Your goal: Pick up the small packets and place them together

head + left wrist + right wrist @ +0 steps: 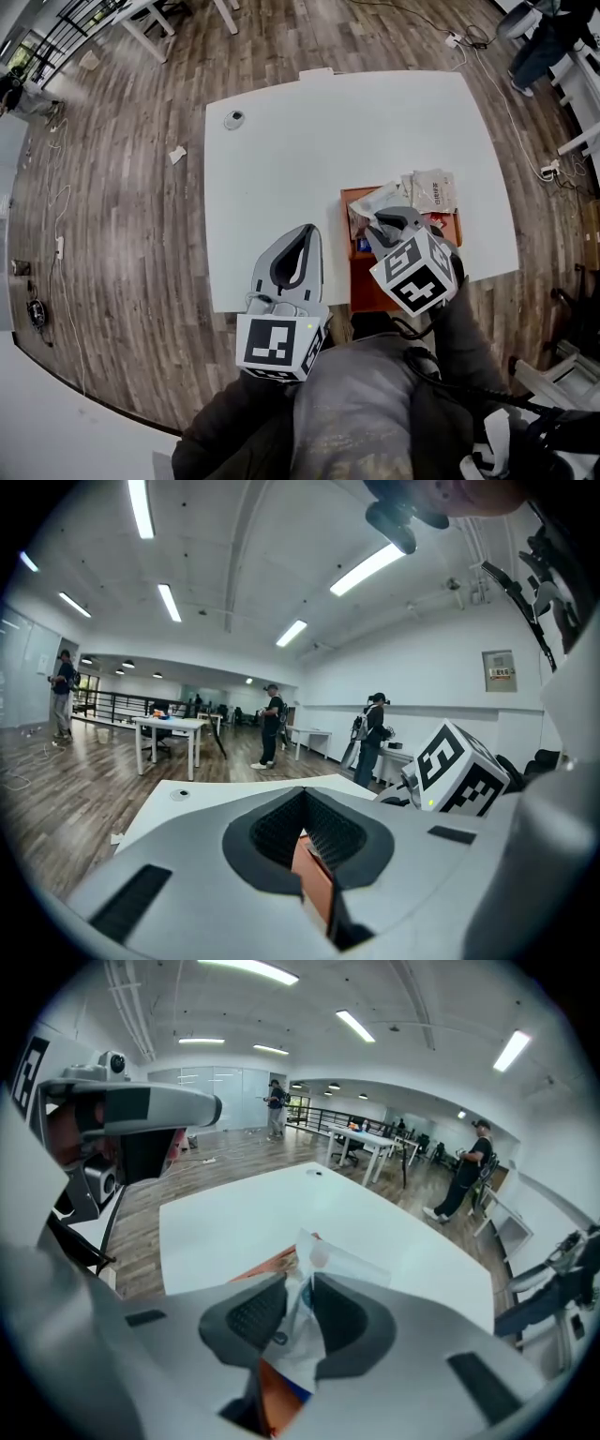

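An orange tray [361,291] sits at the table's front right with several pale small packets [431,190] heaped at its far end. My right gripper [389,225] hangs over the tray, shut on a clear-and-white small packet [323,1260] that sticks up between its pads [248,1312]; the same packet [375,202] shows just beyond its tips in the head view. The tray's orange edge [267,1265] lies beneath. My left gripper [307,230] is at the table's front edge, left of the tray, tips together and empty [305,799].
The white table [309,141] carries a small round grey object [233,119] at its far left corner. Wood floor surrounds it, with cables and a scrap of paper [176,155]. People [270,726] stand by other tables farther back.
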A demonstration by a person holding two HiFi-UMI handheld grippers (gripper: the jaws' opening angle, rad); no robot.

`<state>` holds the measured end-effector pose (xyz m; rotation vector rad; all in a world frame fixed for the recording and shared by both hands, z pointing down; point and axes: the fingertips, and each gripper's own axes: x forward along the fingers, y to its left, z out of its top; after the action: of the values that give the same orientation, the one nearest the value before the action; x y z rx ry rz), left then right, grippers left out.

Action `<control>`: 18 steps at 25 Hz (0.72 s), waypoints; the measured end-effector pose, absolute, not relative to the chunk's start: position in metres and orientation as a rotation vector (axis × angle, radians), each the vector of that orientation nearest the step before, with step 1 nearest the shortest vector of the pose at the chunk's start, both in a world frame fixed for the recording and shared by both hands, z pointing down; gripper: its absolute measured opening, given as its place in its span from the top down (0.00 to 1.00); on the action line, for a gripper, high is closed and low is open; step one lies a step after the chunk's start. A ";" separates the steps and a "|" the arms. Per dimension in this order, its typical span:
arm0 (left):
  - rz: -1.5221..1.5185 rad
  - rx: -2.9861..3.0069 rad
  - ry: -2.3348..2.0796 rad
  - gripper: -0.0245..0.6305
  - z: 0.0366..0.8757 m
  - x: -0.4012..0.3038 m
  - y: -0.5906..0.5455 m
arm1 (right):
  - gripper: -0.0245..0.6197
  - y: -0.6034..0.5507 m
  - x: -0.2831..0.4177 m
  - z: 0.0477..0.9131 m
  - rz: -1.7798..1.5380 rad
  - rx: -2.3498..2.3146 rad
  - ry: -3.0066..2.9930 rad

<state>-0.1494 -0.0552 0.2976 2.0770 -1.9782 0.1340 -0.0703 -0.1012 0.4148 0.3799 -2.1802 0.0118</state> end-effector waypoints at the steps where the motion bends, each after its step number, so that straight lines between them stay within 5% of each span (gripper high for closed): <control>1: 0.133 2.069 -1.979 0.96 0.298 -0.150 -0.054 | 0.81 -0.098 -0.072 0.417 0.015 0.365 -2.178; 18: 0.114 2.109 -1.959 0.96 0.290 -0.141 -0.040 | 0.75 -0.091 -0.069 0.385 -0.043 0.468 -2.262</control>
<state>-0.1415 -0.0402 0.2903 2.1092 -1.9591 0.1136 -0.0694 -0.0913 0.3853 0.4680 -2.2625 -0.0431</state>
